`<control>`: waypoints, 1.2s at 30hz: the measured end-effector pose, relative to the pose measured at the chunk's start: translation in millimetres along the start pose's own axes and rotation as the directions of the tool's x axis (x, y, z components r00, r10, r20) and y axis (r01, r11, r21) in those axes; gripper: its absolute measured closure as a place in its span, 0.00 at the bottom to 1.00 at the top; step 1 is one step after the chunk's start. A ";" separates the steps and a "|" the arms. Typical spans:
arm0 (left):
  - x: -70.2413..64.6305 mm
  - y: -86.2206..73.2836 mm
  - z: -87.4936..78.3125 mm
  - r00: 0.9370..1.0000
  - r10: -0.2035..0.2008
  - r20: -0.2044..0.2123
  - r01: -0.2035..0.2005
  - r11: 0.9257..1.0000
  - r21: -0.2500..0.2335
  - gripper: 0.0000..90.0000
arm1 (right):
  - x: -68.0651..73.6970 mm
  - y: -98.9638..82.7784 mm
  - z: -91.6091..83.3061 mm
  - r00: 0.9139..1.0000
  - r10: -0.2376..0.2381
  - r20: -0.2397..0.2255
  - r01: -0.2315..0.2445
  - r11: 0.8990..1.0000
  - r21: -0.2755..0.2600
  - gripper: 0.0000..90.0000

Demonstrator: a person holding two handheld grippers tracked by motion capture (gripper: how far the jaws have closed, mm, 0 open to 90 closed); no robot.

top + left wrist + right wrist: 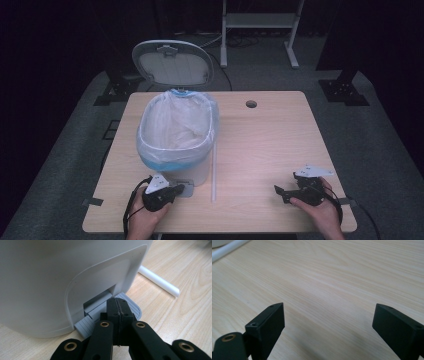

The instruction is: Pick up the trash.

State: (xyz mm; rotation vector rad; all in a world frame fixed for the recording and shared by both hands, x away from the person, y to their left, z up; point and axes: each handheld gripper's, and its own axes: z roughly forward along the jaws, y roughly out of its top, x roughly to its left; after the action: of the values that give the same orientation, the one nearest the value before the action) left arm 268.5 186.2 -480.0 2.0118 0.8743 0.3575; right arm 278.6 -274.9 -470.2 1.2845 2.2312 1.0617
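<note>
A white pedal bin (175, 150) lined with a clear bluish bag stands on the left half of the wooden table (270, 145), its lid (172, 62) raised at the back. My left gripper (177, 189) is shut, jaws pressed together with nothing between them. In the left gripper view its tips (117, 302) rest on top of the grey ribbed foot pedal (131, 305) at the bin's base (50, 290). My right gripper (277, 192) lies near the front right edge, open, with only bare tabletop between its jaws (328, 320).
A thin white strip (214, 172) lies on the table just right of the bin, running front to back; the strip (160, 282) passes close to the pedal. A round cable hole (251, 104) sits near the far edge. A metal stand (260, 25) is behind the table.
</note>
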 end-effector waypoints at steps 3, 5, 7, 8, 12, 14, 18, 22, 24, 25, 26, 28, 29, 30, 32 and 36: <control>0.2 0.0 0.1 1.000 -0.005 0.004 0.005 1.000 -0.001 1.00 | 6.9 4.6 1.9 1.000 0.000 -0.022 0.000 1.000 -0.003 0.10; 0.3 0.0 0.1 1.000 -0.006 0.005 0.006 1.000 -0.001 1.00 | 10.8 7.6 3.4 0.999 -0.002 -0.034 0.002 1.000 -0.006 0.10; 0.4 -0.1 0.1 1.000 -0.008 0.005 0.008 1.000 -0.001 1.00 | 12.4 8.9 4.0 0.999 -0.005 -0.038 0.004 1.000 -0.008 0.10; 0.4 0.0 0.1 1.000 -0.008 0.005 0.008 1.000 -0.001 1.00 | 18.5 13.1 6.3 0.999 -0.012 -0.048 0.012 1.000 -0.012 0.10; 0.2 0.0 0.1 1.000 -0.007 0.004 0.007 1.000 -0.001 1.00 | 29.3 19.4 11.0 0.997 -0.031 -0.071 0.030 0.999 -0.017 0.10; 0.3 0.0 0.1 1.000 -0.007 0.005 0.007 1.000 -0.001 1.00 | 32.0 20.8 12.1 0.996 -0.036 -0.077 0.035 0.999 -0.019 0.10; 0.4 0.0 0.1 1.000 -0.008 0.005 0.008 1.000 -0.001 1.00 | 42.4 27.2 16.9 0.994 -0.039 -0.104 0.037 0.999 -0.029 0.10; 0.4 0.0 0.1 1.000 -0.008 0.005 0.008 1.000 -0.001 1.00 | 55.4 34.7 24.5 0.990 -0.053 -0.129 0.050 0.998 -0.033 0.10; 0.4 0.0 0.1 1.000 -0.008 0.005 0.008 1.000 -0.001 1.00 | 60.5 38.0 27.4 0.988 -0.065 -0.137 0.061 0.998 -0.034 0.10; 0.4 0.0 0.1 1.000 -0.008 0.005 0.008 1.000 -0.001 1.00 | 62.9 39.6 28.8 0.988 -0.070 -0.141 0.066 0.997 -0.035 0.10; 0.4 0.0 0.1 1.000 -0.008 0.005 0.008 1.000 -0.001 1.00 | 65.2 41.1 30.3 0.987 -0.075 -0.144 0.071 0.997 -0.035 0.10; 0.4 0.0 0.1 1.000 -0.008 0.005 0.008 1.000 -0.001 1.00 | 67.2 42.5 31.5 0.986 -0.077 -0.148 0.072 0.997 -0.038 0.10; 0.4 0.0 0.1 1.000 -0.007 0.005 0.007 1.000 -0.001 1.00 | 69.3 44.0 33.4 0.985 -0.071 -0.155 0.066 0.997 -0.041 0.10; 0.4 0.0 0.1 1.000 -0.008 0.005 0.008 1.000 -0.002 1.00 | 70.8 45.1 35.1 0.985 -0.071 -0.159 0.065 0.997 -0.042 0.10; 0.5 0.0 0.1 1.000 -0.008 0.005 0.008 1.000 -0.001 1.00 | 76.2 48.2 40.0 0.983 -0.074 -0.169 0.068 0.997 -0.040 0.10; 0.4 0.0 0.1 1.000 -0.008 0.005 0.008 1.000 -0.001 1.00 | 83.1 52.4 44.8 0.981 -0.080 -0.179 0.074 0.996 -0.040 0.10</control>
State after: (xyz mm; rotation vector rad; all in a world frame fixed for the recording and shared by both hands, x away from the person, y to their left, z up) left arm 268.9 186.4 -480.1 2.0066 0.8786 0.3485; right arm 293.3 -169.1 -455.1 1.1183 2.3632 1.2245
